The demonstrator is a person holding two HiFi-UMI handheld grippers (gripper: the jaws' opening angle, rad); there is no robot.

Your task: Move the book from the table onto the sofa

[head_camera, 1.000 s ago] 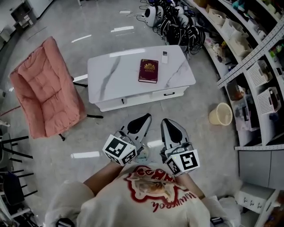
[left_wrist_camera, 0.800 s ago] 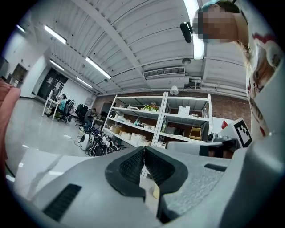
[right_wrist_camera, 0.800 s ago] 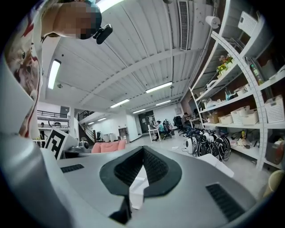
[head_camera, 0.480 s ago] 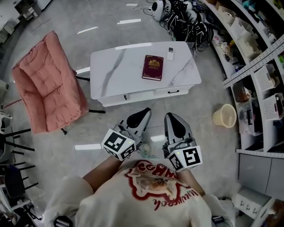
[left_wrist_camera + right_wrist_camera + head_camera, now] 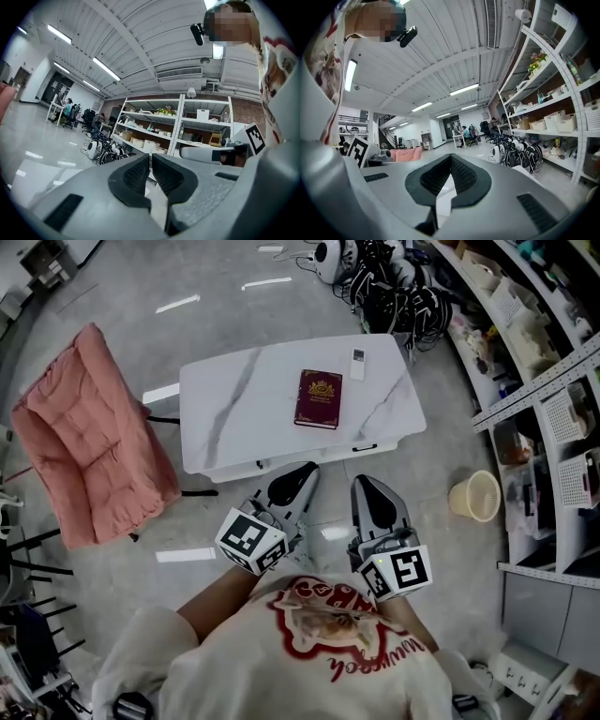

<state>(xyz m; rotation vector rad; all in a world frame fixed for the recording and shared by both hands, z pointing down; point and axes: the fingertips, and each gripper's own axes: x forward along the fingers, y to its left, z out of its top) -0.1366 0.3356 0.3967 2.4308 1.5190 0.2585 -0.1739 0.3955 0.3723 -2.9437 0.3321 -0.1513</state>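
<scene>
Book [image 5: 318, 398] in head view only, left hand-held gripper [image 5: 310, 470] closed, right hand-held gripper [image 5: 360, 482] closed

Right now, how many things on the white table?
2: a dark red book near the table's middle, and a small white remote just beyond it by the far edge.

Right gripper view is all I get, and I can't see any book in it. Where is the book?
Observer: The head view shows the dark red book lying flat and closed on the white table.
Operator: Is it alone up there?
Observer: No. A small white remote lies past the book's far right corner, not touching it.
Operator: What's my other gripper doing?
Observer: In its own view, the left gripper has its jaws together with nothing between them.
</scene>
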